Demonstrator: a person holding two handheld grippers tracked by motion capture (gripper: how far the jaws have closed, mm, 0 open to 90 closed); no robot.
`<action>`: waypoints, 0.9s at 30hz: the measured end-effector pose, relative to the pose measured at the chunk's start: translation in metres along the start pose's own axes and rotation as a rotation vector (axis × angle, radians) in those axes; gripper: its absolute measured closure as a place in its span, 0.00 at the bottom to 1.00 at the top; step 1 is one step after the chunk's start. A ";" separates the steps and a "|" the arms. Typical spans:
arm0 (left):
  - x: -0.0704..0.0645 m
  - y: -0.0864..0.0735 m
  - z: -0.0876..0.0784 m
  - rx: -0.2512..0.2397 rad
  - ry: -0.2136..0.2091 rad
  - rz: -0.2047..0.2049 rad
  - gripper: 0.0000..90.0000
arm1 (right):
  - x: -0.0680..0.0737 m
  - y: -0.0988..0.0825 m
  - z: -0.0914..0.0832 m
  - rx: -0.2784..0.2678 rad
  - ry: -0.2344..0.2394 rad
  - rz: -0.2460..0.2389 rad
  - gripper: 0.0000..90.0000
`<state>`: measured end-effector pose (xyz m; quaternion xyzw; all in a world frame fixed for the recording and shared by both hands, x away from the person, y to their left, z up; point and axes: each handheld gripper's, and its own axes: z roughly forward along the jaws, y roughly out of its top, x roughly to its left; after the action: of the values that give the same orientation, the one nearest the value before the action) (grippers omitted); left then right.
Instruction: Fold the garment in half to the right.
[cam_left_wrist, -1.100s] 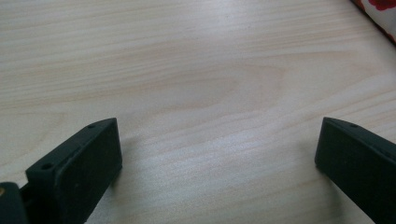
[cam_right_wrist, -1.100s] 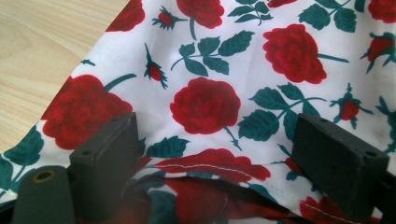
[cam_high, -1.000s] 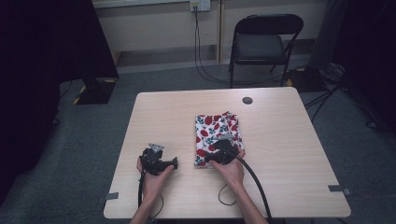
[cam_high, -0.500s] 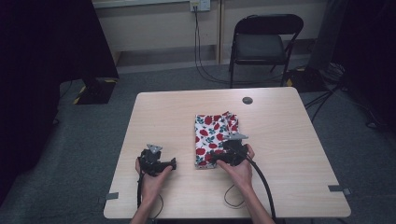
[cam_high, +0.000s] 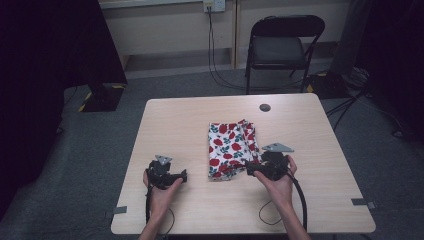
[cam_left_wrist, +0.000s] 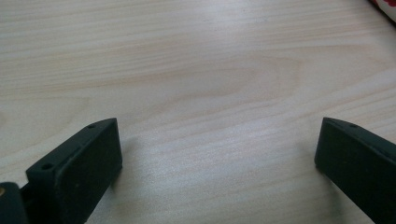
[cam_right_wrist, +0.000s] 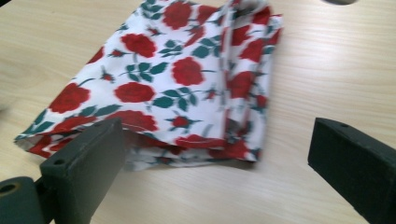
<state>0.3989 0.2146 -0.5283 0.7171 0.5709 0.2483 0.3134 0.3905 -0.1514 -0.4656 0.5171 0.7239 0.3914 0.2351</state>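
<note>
**Technician:** Start with the worktop (cam_high: 175, 125). It is a pale wood-grain rectangle. The grey carpeted floor (cam_high: 75, 165) surrounds it, and a black folding chair (cam_high: 280, 47) stands beyond its far edge. Confirm the position of the cloth.

**Supervisor:** The folded cloth (cam_high: 231, 150) lies flat near the middle of the worktop, slightly towards your side. It is white with red roses and green leaves. Its long edges run away from you. In the right gripper view the layered fold edges show along one side of the cloth (cam_right_wrist: 187, 79), and the near edge lies just beyond the jaws.

**Technician:** Report the right tongs.

**Supervisor:** Your right hand (cam_high: 277, 182) holds the right tongs (cam_high: 250, 167) just beside the near right corner of the cloth, pointing towards it. The jaws have just been opening and now stand spread wide. Nothing is between them; they are clear of the fabric. A black cable (cam_high: 300, 200) trails back from them across the worktop.

**Technician:** Report the left tongs.

**Supervisor:** Your left hand (cam_high: 162, 192) holds the left tongs (cam_high: 184, 175) to the left of the cloth, apart from it. The jaws are spread wide over bare wood, with nothing between them. In the left gripper view a corner of the cloth (cam_left_wrist: 385, 7) shows at the top right.

**Technician:** Smaller items?

**Supervisor:** A small dark round disc (cam_high: 265, 107) sits near the far edge of the worktop, well apart from the cloth.
</note>
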 end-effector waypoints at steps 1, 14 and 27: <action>0.000 0.000 0.000 0.000 0.000 0.000 0.00 | -0.004 -0.001 -0.003 -0.005 -0.010 0.004 0.04; 0.003 -0.001 0.000 -0.001 0.004 -0.005 0.00 | -0.054 -0.032 -0.028 -0.005 -0.118 0.067 0.05; 0.003 -0.001 -0.001 -0.002 0.004 -0.005 0.00 | -0.087 -0.062 -0.041 0.033 -0.219 0.099 0.06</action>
<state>0.3987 0.2175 -0.5285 0.7148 0.5731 0.2495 0.3136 0.3551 -0.2556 -0.4975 0.5958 0.6736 0.3319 0.2848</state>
